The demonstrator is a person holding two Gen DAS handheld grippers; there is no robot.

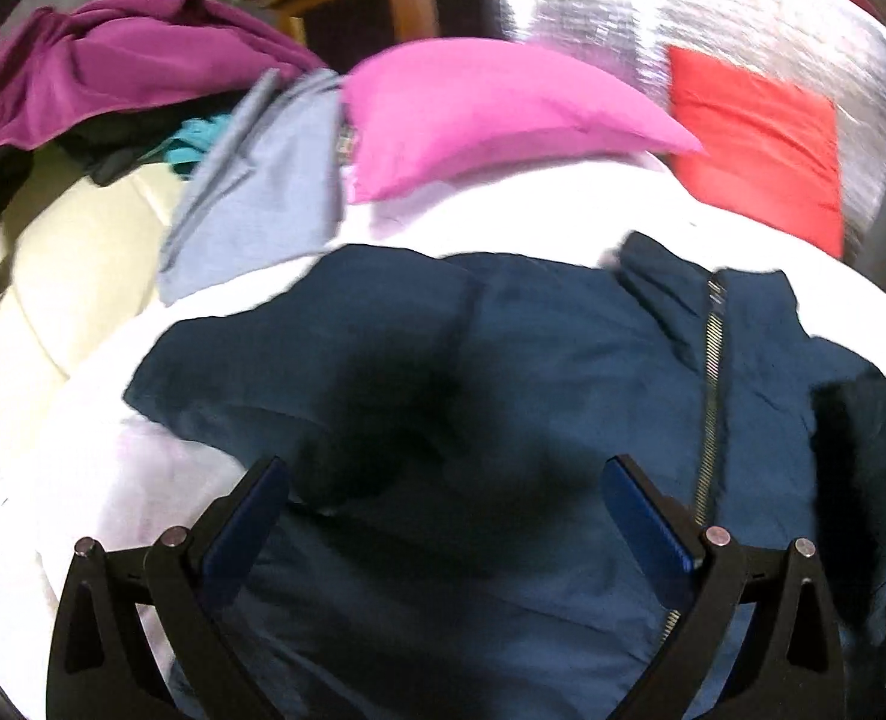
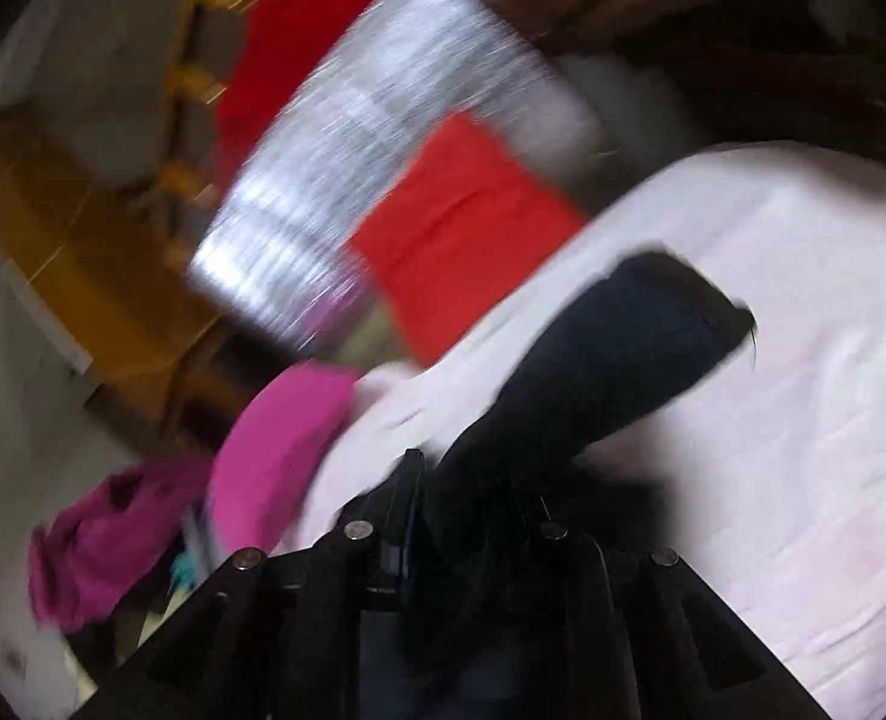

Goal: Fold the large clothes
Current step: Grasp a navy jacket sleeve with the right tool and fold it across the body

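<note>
Right gripper (image 2: 473,480) clamps a fold of the navy jacket (image 1: 503,372); left gripper (image 1: 443,480) hangs above it, jaws spread, holding nothing. Jacket lies on white sheet (image 2: 803,420).

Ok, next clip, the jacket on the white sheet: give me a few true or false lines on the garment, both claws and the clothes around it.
1. The navy jacket lies on the white sheet. True.
2. The left claw is shut on the zipper. False: its jaws stand open over the jacket, and the zipper runs beside its right finger.
3. The right claw is closed on dark jacket fabric. True.
4. The pink garment lies on top of the jacket. False: it lies beyond it, apart, on the sheet.
5. A red cloth lies on a silvery surface. True.
</note>
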